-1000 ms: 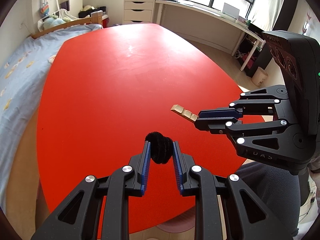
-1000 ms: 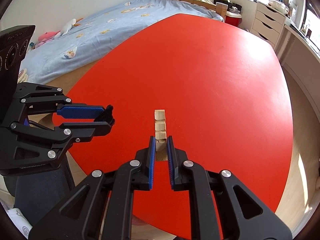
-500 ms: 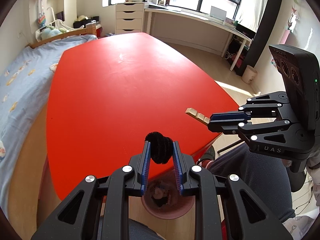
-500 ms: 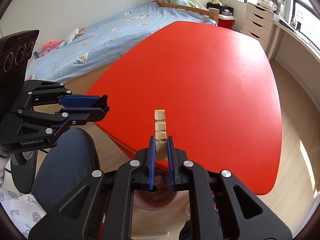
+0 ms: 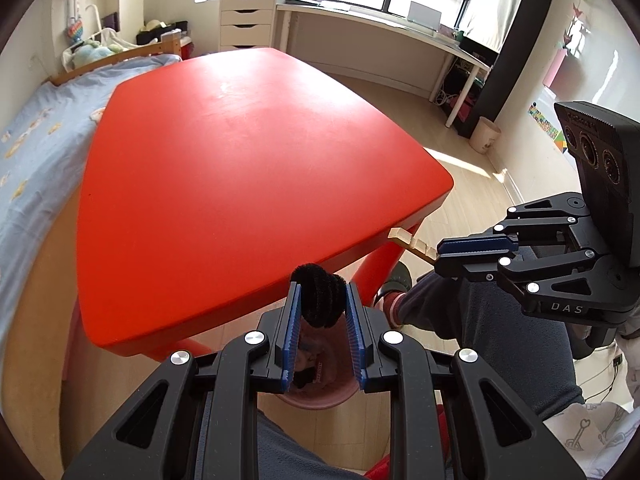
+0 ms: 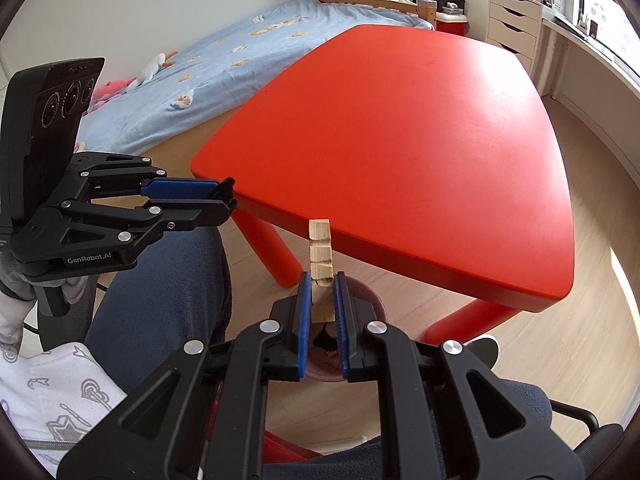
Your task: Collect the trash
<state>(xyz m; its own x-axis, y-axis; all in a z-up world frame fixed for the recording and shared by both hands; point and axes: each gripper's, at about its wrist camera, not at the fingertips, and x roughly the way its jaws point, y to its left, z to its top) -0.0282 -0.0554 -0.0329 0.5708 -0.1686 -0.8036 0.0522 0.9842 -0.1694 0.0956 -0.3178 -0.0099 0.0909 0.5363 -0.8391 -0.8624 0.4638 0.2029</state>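
Note:
My left gripper (image 5: pixel 320 300) is shut on a black fuzzy ball (image 5: pixel 319 300) and holds it off the near edge of the red table (image 5: pixel 248 168), above a pink bin (image 5: pixel 320 392) on the floor. My right gripper (image 6: pixel 321 280) is shut on a notched wooden strip (image 6: pixel 320 256), also off the table edge above the pink bin (image 6: pixel 372 300). The right gripper shows in the left wrist view (image 5: pixel 440 252) with the strip (image 5: pixel 412 242). The left gripper shows in the right wrist view (image 6: pixel 228 198).
The red table top (image 6: pixel 400 140) is bare. A bed with a blue cover (image 6: pixel 224 68) stands left of it. A white drawer unit (image 5: pixel 248 20) and a long desk (image 5: pixel 380 28) stand by the windows. A small beige bin (image 5: pixel 486 134) stands on the floor. The person's legs are under both grippers.
Both grippers have pulled back from over the table to beyond its near edge, each still holding its item. The pink bin has come into view below them.

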